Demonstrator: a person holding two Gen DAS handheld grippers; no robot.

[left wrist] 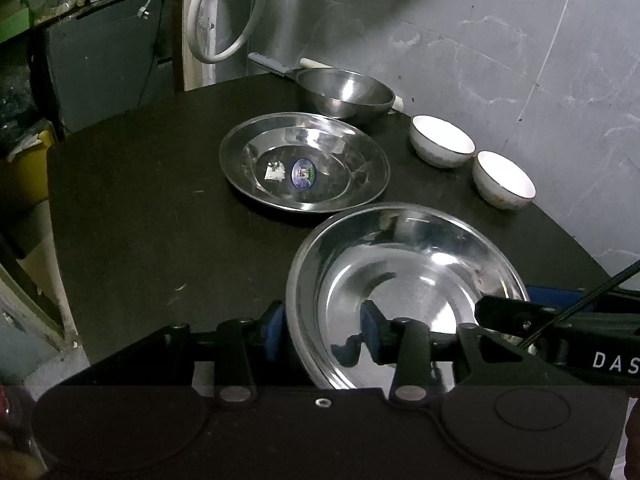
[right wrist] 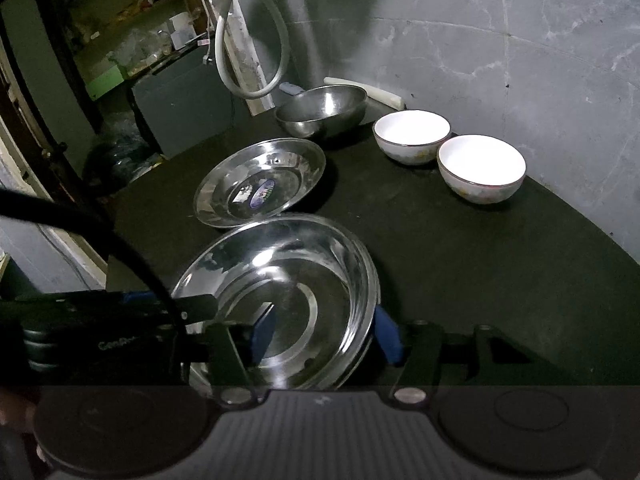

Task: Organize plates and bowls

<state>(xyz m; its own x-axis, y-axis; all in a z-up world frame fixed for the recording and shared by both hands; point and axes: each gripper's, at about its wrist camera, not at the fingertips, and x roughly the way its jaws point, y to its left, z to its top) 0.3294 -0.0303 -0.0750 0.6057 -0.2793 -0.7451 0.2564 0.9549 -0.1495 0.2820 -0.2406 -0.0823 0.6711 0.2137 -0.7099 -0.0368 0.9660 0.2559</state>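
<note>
On the dark table, left wrist view:
- Left gripper: its blue pads straddle the near-left rim of a steel plate, one pad outside the rim, one inside. The jaws stand narrow around that rim; whether the pads press on it I cannot tell.
- Right gripper: enters from the right edge, its black finger lying over the same plate's right rim.
- Second steel plate: flat on the table just beyond the first, with a round sticker at its centre.
- Steel bowl: behind that plate, near the wall.
- White bowls: one right of the stickered plate, another just beside it, nearer the table edge.

From the right wrist view:
- Right gripper: blue pads sit either side of the near plate's right rim, partly closed; contact unclear.
- Left gripper: reaches in from the left over the plate's left rim.
- Stickered plate: just beyond the near plate.
- Steel bowl: further back.
- White bowls and: side by side on the right.
</note>
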